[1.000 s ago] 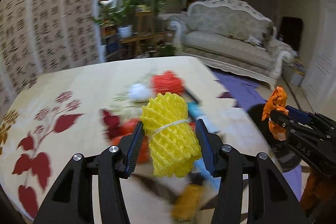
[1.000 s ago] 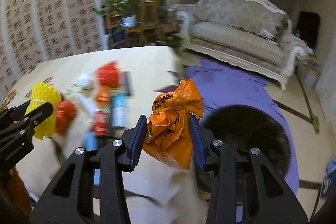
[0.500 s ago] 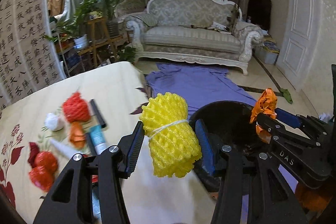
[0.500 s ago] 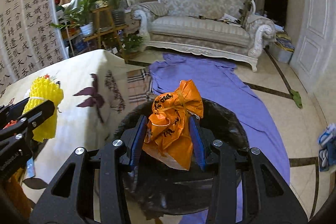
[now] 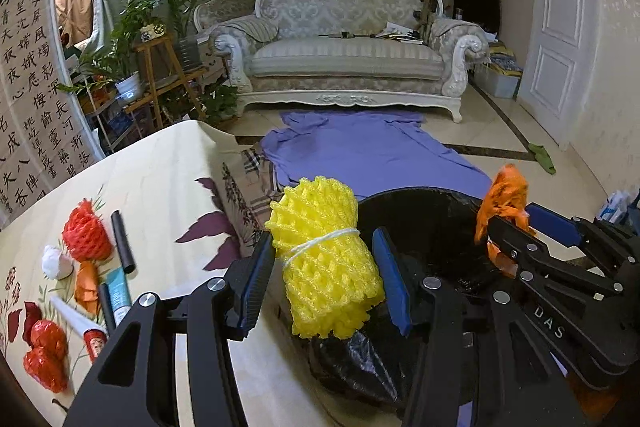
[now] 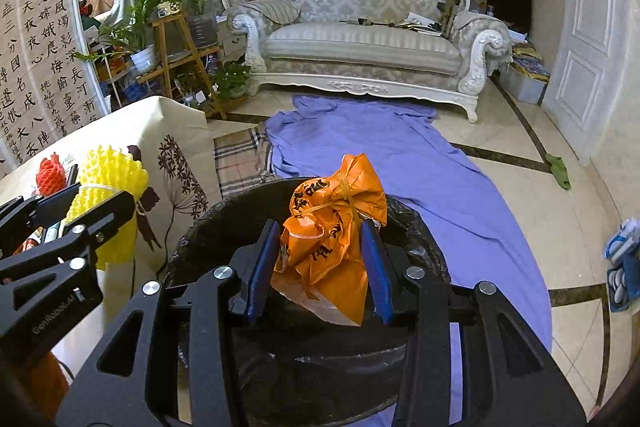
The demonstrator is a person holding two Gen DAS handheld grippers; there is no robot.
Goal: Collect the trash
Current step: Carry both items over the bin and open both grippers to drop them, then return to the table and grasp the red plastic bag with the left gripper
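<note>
Living-room floor below; black-lined bin right under my right gripper, clamped on orange bag. Left gripper grips yellow foam net at the bin's edge. Step: drop-off. Next: release both over the opening.

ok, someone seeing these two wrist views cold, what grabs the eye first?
The bright yellow foam net roll clamped in the left gripper and the knotted orange plastic bag clamped in the right gripper, both right up front. Just past them gapes the black-lined trash bin, standing on the floor beside the floral tablecloth. Behind, an ornate white sofa faces a purple sheet spread over the floor.
</note>
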